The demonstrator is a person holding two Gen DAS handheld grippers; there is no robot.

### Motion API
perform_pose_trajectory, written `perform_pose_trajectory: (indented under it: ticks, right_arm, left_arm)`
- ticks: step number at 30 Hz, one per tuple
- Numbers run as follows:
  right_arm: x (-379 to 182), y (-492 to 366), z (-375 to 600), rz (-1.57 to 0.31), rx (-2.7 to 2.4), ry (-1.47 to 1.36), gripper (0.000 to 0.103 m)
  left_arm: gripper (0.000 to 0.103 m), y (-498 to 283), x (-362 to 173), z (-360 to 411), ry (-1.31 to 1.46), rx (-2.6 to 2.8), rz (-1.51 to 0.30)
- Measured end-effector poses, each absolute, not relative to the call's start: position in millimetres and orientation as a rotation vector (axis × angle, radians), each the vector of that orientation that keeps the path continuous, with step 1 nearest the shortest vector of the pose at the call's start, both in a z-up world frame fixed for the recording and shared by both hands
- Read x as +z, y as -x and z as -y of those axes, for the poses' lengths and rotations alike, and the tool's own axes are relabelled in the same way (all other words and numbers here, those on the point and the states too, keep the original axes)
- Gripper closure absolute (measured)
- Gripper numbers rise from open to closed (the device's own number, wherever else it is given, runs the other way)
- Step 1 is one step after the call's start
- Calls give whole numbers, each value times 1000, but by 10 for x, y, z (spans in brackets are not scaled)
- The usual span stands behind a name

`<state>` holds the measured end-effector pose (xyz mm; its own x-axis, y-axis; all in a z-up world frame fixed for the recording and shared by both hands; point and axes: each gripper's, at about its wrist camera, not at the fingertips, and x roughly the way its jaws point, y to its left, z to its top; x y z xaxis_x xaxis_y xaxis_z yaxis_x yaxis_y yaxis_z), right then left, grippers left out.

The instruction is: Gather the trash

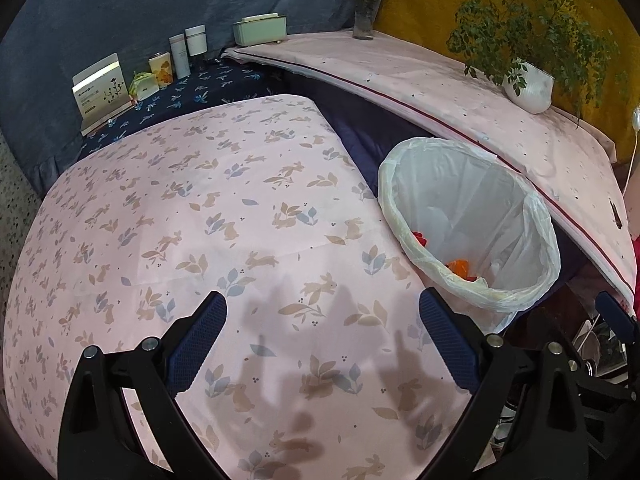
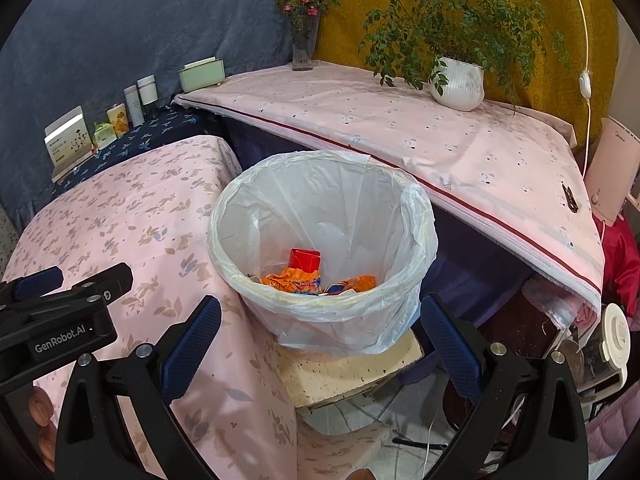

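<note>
Both hand-held grippers hanging open and empty, trash sitting in the bin.

I'm holding my left hand-held gripper (image 1: 322,338) over the pink rabbit-print tabletop (image 1: 192,216), jaws spread wide, nothing between them, its shadow falling on the cloth. My right hand-held gripper (image 2: 320,340) is hovering just in front of the bin (image 2: 320,240), jaws equally wide apart, gripping nothing. The bin, lined with a white bag (image 2: 416,216), is standing on a stool (image 2: 352,372) between the tabletop and a second pink-covered tabletop (image 2: 440,140). Inside it: a red carton (image 2: 305,259) standing on orange wrappers (image 2: 296,278). The left gripper body is showing at the left edge of my right view.
</note>
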<state>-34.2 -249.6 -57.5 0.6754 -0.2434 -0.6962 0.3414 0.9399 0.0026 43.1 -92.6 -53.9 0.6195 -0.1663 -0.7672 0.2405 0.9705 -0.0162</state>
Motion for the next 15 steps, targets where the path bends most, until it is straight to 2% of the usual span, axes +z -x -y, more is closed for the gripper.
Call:
perform_pose_trajectory:
  ticks: [15]
  right_arm:
    - [-595,217,2574,-768,-336,-139,7]
  left_arm:
    - [11,-633,-582,1011,-91,-235,-885]
